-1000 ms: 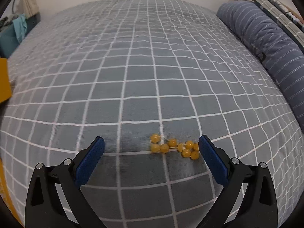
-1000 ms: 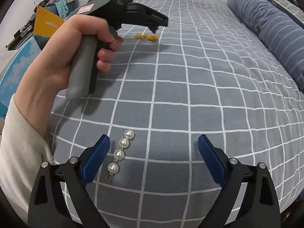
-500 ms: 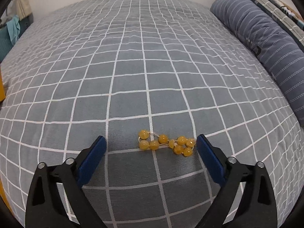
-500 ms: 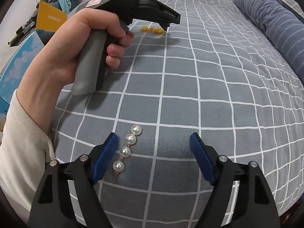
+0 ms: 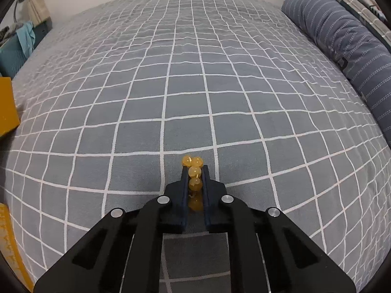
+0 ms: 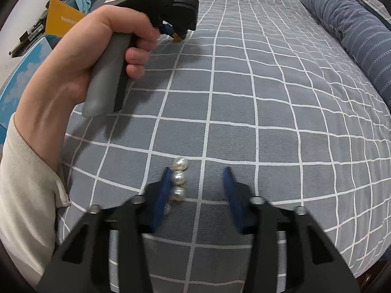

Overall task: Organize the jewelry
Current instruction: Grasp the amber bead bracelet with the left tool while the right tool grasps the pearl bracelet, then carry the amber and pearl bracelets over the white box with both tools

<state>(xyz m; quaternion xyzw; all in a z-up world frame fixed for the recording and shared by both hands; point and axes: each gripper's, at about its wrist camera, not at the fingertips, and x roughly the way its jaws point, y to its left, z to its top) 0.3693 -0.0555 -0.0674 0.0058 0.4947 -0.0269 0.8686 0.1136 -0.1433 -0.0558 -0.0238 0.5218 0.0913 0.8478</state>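
Left tongs (image 5: 195, 171): pressed together on the string of round amber-yellow beads (image 5: 194, 172), pinched low against the grey bed cover with white grid lines (image 5: 185, 92); two beads protrude past the tips. Bare cover lies ahead as far as the wall. Yellow box (image 5: 7, 107) at the bed's left edge. Right tongs (image 6: 197, 190): spread, left pad (image 6: 163, 195) touching the short strand of white pearls (image 6: 178, 178). Blue striped bolster pillow (image 6: 354, 31) along the right edge.
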